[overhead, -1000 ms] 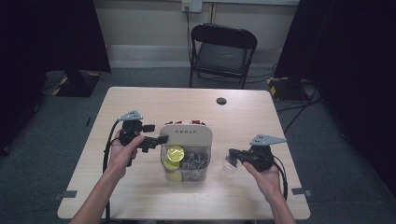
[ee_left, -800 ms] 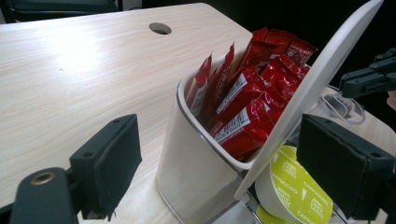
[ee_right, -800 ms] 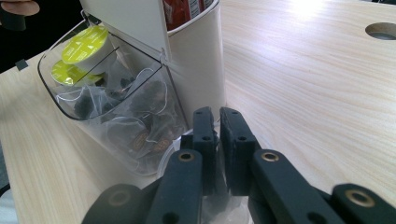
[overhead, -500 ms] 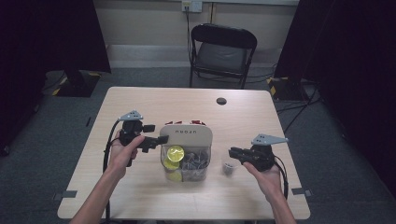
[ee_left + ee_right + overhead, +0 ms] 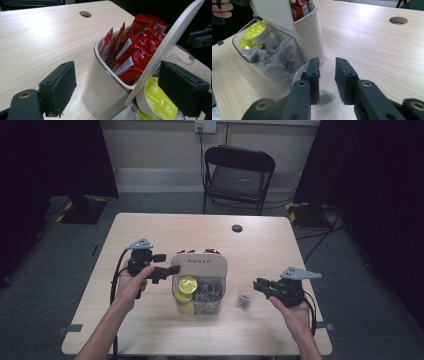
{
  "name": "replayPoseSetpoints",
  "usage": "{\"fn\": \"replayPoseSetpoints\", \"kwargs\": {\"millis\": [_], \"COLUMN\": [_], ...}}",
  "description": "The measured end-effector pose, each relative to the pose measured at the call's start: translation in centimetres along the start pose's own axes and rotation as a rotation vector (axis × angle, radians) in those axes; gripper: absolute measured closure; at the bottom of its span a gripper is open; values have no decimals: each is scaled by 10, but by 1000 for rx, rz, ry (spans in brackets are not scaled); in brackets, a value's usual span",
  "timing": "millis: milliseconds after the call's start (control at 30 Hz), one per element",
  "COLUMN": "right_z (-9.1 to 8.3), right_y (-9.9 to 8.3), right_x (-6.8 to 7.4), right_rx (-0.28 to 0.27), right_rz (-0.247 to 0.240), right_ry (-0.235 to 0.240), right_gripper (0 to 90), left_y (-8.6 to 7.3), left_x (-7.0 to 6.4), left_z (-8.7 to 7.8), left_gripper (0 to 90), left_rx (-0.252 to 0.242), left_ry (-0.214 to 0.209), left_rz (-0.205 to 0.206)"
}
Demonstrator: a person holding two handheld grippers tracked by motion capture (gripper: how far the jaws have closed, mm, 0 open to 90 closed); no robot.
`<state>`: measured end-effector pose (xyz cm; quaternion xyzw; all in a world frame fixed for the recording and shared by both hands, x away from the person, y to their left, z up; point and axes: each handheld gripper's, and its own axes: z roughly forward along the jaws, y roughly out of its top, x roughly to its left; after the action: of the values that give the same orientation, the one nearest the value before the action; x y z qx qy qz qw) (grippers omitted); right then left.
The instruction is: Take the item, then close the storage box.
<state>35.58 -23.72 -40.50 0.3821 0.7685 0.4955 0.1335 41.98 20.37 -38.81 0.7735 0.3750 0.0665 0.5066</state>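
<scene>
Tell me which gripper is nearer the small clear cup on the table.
Right. The right gripper is just beside the clear cup, jaws around its rim. The left gripper is across the organizer.

The clear plastic cup [image 5: 244, 301] stands upright on the tabletop [image 5: 150, 230], just right of the organiser [image 5: 200, 282] and apart from it; in the right gripper view its see-through rim [image 5: 298, 71] curves between the two jaws, with a small dark object [image 5: 325, 96] lying at its bottom; the organiser has a white bin of red sachets [image 5: 132, 47], a raised white lid [image 5: 170, 45], and a clear front bin holding yellow-lidded capsules [image 5: 156, 98].
</scene>
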Motion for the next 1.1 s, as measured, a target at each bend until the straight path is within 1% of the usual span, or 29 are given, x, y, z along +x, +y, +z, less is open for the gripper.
{"fn": "replayPoseSetpoints", "kwargs": {"millis": [100, 167, 267, 333, 467, 533, 633, 667, 700, 767, 800, 867, 900, 1000, 1100], "right_z": [-6, -10, -14, -16, -17, -15, -11, -9, -7, -5, -4, -2, -1, 1, 4], "right_y": [-8, -13, -22, -27, -38, -43, -50, -52, -54, -57, -58, -60, -62, -65, -67], "right_x": [-5, -9, -16, -18, -22, -25, -27, -28, -28, -30, -31, -32, -32, -32, -34], "right_rx": [18, 21, 35, 47, 65, 76, 98, 112, 124, 137, 142, 151, 158, 179, 199], "right_rz": [7, 24, 40, 50, 60, 66, 74, 72, 72, 72, 69, 66, 68, 53, 53], "right_ry": [-23, -40, -75, -86, -122, -146, -161, -165, -171, -178, -184, -193, -198, -211, -225], "right_gripper": [716, 693, 642, 631, 539, 481, 426, 415, 397, 383, 370, 358, 344, 320, 297], "left_y": [-1, -1, -1, -1, -1, 0, 0, 2, 2, 4, 4, 6, 7, 10, 13], "left_x": [0, 1, 1, 1, 1, 1, -1, -1, -1, -2, -1, -1, -1, 0, 2], "left_z": [0, 0, -1, -1, -2, -3, -5, -7, -8, -11, -13, -16, -19, -26, -34], "left_gripper": [151, 151, 151, 152, 154, 154, 162, 162, 162, 163, 164, 166, 169, 171, 171], "left_rx": [4, 4, 5, 3, -1, -2, -10, -5, -12, -25, -28, -31, -40, -69, -81], "left_ry": [4, -4, -2, 1, 4, 7, 12, 14, 13, 11, 13, 14, 9, 9, 16], "left_rz": [1, 0, -3, 0, -7, -8, -5, 1, -4, -6, -2, -6, -8, -15, -12]}}
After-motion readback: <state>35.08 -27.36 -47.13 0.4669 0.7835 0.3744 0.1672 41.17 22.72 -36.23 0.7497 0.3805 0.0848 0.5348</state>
